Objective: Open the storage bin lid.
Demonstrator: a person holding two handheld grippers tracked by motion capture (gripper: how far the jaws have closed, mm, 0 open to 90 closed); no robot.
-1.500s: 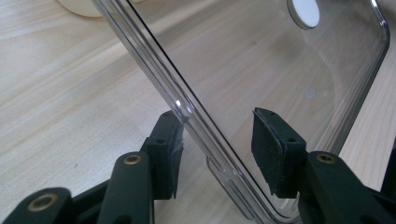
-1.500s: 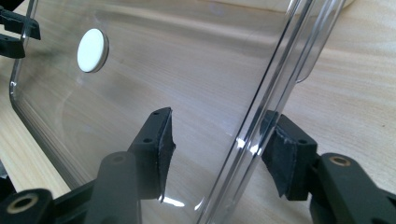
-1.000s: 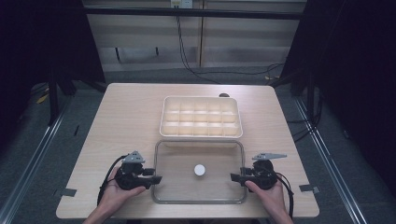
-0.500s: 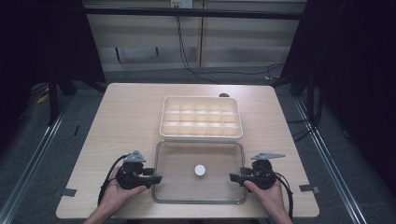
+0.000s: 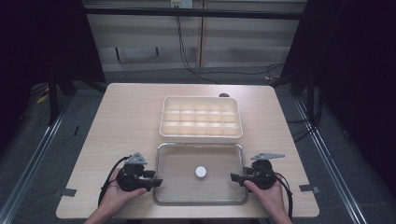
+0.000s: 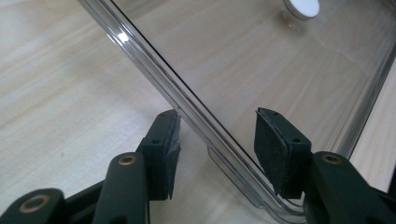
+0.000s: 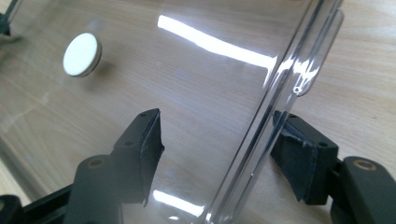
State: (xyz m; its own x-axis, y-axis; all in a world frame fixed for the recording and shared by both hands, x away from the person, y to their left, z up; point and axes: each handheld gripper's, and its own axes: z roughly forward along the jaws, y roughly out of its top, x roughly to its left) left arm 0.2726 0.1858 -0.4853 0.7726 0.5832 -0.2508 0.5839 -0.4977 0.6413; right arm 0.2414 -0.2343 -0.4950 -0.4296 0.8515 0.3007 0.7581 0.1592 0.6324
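The clear lid (image 5: 201, 175) is straddled at opposite rims by the gaping, unclosed left gripper (image 6: 217, 140) and right gripper (image 7: 217, 147), seemingly for a level two-handed lift onto the compartment box (image 5: 201, 118).

Hand-held gripper (image 7: 212, 156) jaws straddle the clear lid's (image 7: 196, 84) rim, apart

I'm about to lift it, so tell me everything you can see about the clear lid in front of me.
The clear lid is a see-through plastic rectangle with rounded corners, a raised rim and a small white round knob at its centre. It lies flat on the wooden table, just on the person's side of the cream compartment box. The left gripper and right gripper each straddle a short edge with open jaws, beside small edge tabs.
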